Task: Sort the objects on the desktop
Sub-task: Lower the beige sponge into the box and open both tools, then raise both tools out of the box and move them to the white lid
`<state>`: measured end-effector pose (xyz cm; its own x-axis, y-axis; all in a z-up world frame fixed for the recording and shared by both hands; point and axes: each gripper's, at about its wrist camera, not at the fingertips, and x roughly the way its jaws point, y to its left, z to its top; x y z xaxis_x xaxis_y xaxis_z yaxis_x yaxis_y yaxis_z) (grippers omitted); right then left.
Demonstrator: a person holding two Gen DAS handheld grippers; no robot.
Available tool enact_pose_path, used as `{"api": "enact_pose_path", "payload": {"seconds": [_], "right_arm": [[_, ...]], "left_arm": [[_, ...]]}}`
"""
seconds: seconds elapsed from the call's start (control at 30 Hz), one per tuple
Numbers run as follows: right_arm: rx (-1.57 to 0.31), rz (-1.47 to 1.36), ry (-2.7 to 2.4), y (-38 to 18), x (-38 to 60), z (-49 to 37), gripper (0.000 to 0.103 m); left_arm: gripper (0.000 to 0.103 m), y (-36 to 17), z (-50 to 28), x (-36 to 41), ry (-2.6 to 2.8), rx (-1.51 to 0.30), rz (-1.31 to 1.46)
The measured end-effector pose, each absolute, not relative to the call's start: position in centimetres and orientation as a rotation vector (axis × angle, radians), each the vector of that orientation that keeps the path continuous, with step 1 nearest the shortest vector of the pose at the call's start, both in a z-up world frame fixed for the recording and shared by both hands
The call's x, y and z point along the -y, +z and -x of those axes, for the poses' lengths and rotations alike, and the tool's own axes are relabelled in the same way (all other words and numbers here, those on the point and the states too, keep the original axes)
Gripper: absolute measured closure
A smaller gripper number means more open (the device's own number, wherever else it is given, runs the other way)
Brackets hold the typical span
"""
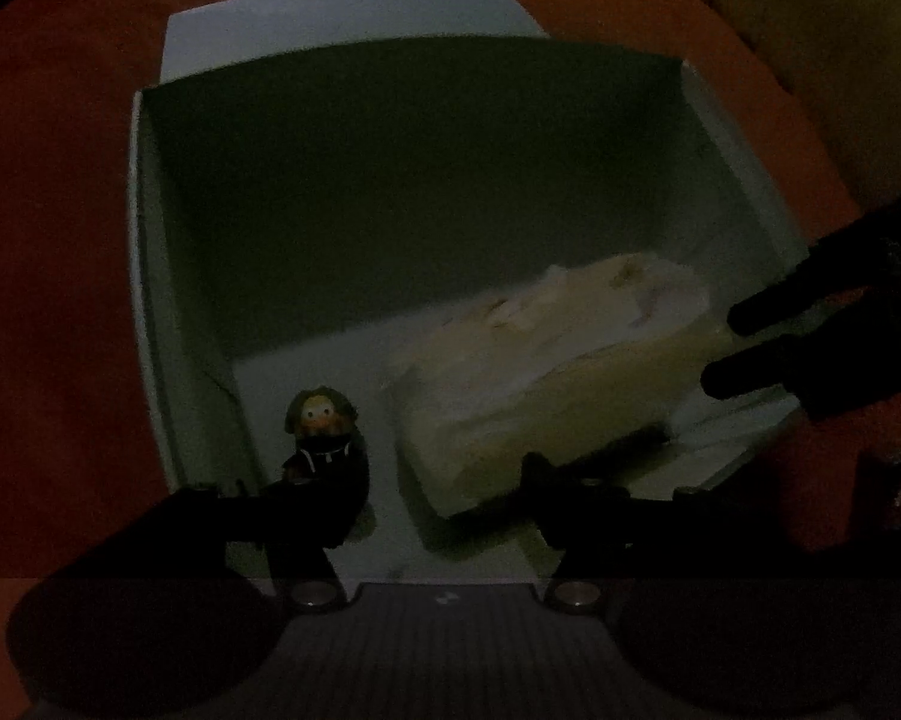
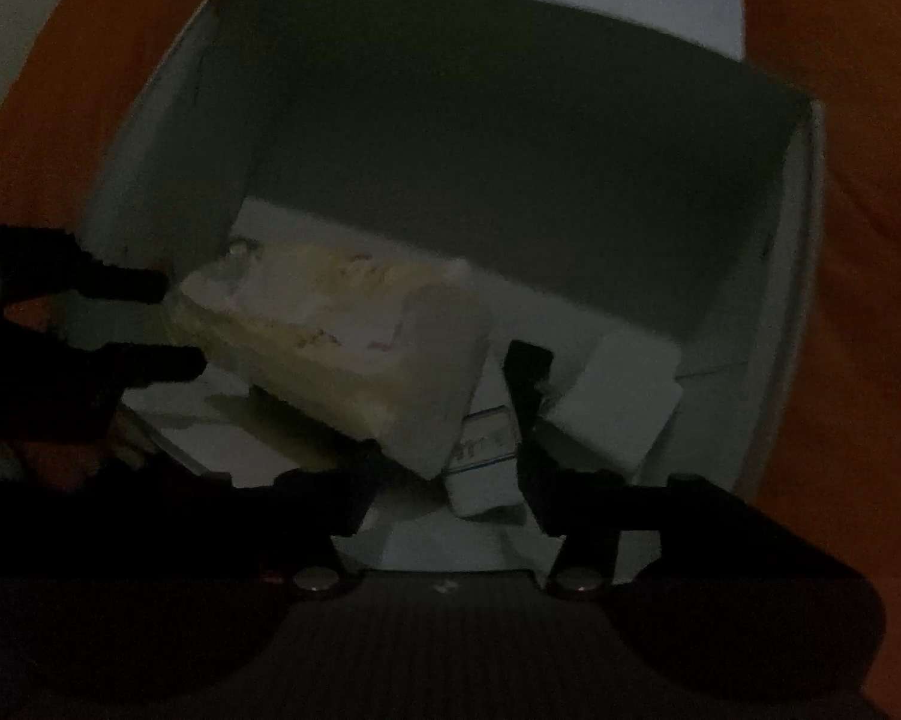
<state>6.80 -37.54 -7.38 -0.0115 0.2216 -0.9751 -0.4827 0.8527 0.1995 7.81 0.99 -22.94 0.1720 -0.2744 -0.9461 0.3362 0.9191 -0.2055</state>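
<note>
While dim, enough shows: small figurine upright at left on floor of white box, beside left tool, spread wide, gripping nothing. Tissue pack tilted mid-box, then small white carton and white block at right, between fingers of right tool, parted, not clamped. Orange counter bare where visible, so sorting looks far along; remainder out of view

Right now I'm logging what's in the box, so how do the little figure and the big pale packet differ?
The figure is small and stands upright; the packet is far larger and lies tilted. The figure wears dark clothing with an orange face; the packet is cream-coloured. The figure sits by the left gripper's left finger; the packet reaches toward the right gripper. Both are inside the white box.
</note>
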Motion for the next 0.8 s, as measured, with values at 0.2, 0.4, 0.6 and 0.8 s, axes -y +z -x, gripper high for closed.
{"api": "enact_pose_path", "payload": {"seconds": [0.2,0.4,0.6,0.8], "right_arm": [[-1.406,0.137,0.533,-3.5,38.5,-8.2,0.025],[-1.289,0.057,0.489,0.2,39.9,-12.0,0.023],[-1.19,0.012,0.434,2.6,41.7,-17.0,0.017],[-1.144,-0.003,0.366,2.5,43.8,-22.8,0.014]], "left_arm": [[0.039,-20.2,-9.2,-2.5,-0.409,-1.285,-0.002],[0.039,-17.9,-13.0,-4.8,-0.34,-1.22,0.067],[0.038,-16.9,-17.9,-6.8,-0.312,-1.133,0.076],[0.032,-17.0,-23.0,-8.7,-0.293,-1.05,0.075]]}}
